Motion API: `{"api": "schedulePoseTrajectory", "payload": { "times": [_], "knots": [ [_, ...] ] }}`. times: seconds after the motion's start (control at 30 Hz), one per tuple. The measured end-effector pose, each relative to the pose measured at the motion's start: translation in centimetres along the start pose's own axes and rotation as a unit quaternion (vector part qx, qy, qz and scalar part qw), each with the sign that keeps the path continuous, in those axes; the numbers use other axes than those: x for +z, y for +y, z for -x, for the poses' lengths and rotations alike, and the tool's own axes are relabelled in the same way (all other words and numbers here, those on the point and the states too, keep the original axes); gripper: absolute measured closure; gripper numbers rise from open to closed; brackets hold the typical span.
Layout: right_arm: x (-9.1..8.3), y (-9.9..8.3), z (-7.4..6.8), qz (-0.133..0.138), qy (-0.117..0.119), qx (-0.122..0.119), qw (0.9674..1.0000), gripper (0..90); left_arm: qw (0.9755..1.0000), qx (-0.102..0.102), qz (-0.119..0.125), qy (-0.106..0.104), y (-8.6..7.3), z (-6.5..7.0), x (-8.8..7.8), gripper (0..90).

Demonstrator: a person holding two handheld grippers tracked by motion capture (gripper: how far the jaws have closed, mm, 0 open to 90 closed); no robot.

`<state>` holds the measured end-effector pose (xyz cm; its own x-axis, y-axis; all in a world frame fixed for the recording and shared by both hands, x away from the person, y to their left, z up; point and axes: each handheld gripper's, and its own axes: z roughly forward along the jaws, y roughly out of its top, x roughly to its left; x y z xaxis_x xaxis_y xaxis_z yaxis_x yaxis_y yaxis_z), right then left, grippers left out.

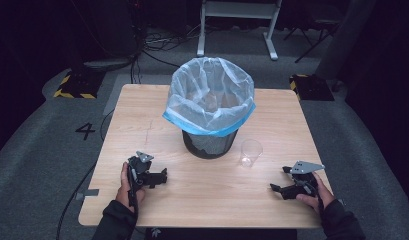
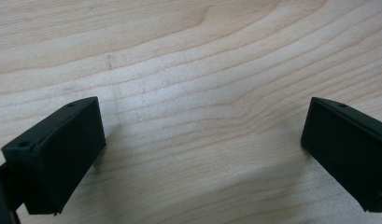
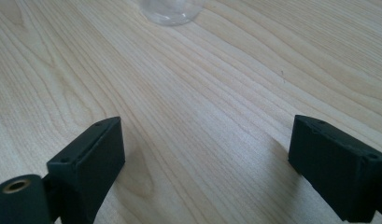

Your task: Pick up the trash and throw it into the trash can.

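A: Counting first: one wooden bench [image 1: 202,200], one black mesh bin [image 1: 210,144] with one pale blue bag [image 1: 210,95] as lining, one clear plastic cup [image 1: 251,152], two claws.

B: Agreed. Standing upright on the bench, that cup, just beside the bin on its right side, and well apart from both claws. Nearest to the right claw [image 1: 284,182].

A: Hard to see anything?

B: Yes. Inside the bag only something pale, not possible to say what. Lower part of the bin visible, upper part covered by the folded bag. In the right gripper view only the bottom of the cup [image 3: 170,10], cut off by the top edge.

A: And the hands?

B: Left hand [image 1: 126,186] at the near left of the bench, holding the left claw [image 1: 161,177] low over the wood, pointing to the right. Right hand [image 1: 316,196] at the near right, holding the right claw low as well, pointing to the left, toward the middle.

A: State of the claws?

B: Left claw [image 2: 202,154] wide open, only bare wood between the jaws, nothing held. Right claw [image 3: 205,163] also wide open, bare bench between the jaws, nothing held, cup far ahead of it.
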<state>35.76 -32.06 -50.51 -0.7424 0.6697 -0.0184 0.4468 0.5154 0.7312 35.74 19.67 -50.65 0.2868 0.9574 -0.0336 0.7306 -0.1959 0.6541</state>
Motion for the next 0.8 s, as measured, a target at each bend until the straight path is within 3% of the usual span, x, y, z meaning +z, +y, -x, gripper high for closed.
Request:
{"api": "schedulePoseTrajectory", "payload": {
  "times": [0.53, 0.63, 0.77, 0.8],
  "knots": [
    [-0.03, 0.05, 0.16, -0.007, 0.003, -0.004, 1.0, 8.7, 1.0, -0.002, 0.001, 0.003, -0.15, 0.21, -0.13, 0.4],
    [-0.12, 0.21, 0.08, -0.004, 0.009, -0.009, 0.9999, 17.3, 1.0, -0.001, 0.0, 0.002, -0.16, 0.2, -0.14, 0.4],
    [-0.25, 0.41, -0.18, -0.003, 0.003, -0.016, 0.9999, 16.6, 1.0, -0.003, 0.001, 0.002, -0.16, 0.22, -0.13, 0.4],
    [-0.58, 0.66, -0.23, 0.009, 0.003, -0.02, 0.9998, 16.7, 1.0, -0.002, 0.0, 0.002, -0.16, 0.2, -0.14, 0.4]
  ]
}}
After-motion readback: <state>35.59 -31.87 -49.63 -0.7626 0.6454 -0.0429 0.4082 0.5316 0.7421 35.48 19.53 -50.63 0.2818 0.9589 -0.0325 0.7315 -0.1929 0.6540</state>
